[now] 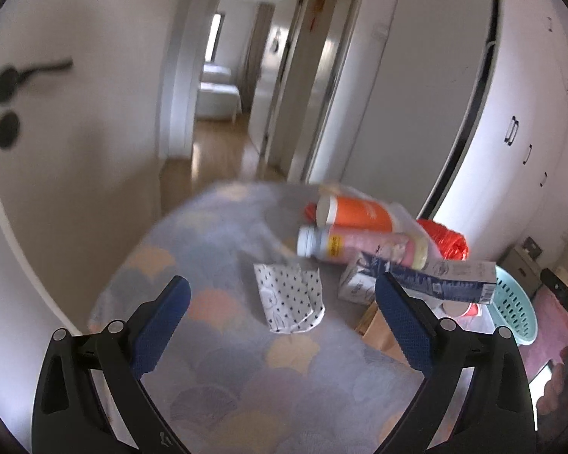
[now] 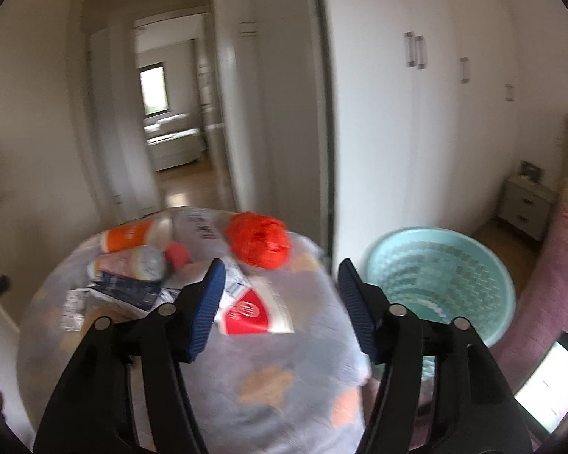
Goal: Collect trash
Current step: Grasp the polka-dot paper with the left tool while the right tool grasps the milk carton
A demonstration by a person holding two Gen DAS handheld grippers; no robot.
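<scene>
1. Both claws hang open and empty above the round worktop under its grey scallop-patterned cloth (image 1: 216,234): the left claw (image 1: 282,325) and the right claw (image 2: 278,304).
2. The trash sits on the far half: a spotted white paper wrapper (image 1: 289,297), an orange-labelled bottle (image 1: 354,213), a pink bottle with a white cap (image 1: 359,246), a blue-and-white carton (image 1: 441,282), a crumpled red plastic bag (image 2: 257,240), and a red-and-white paper cup (image 2: 255,312).
3. This looks like the reach before a first pick; the cup lies nearest the right claw.
4. The pale green plastic basket (image 2: 441,282) stands just beyond the worktop's right edge, with open room above it.
</scene>
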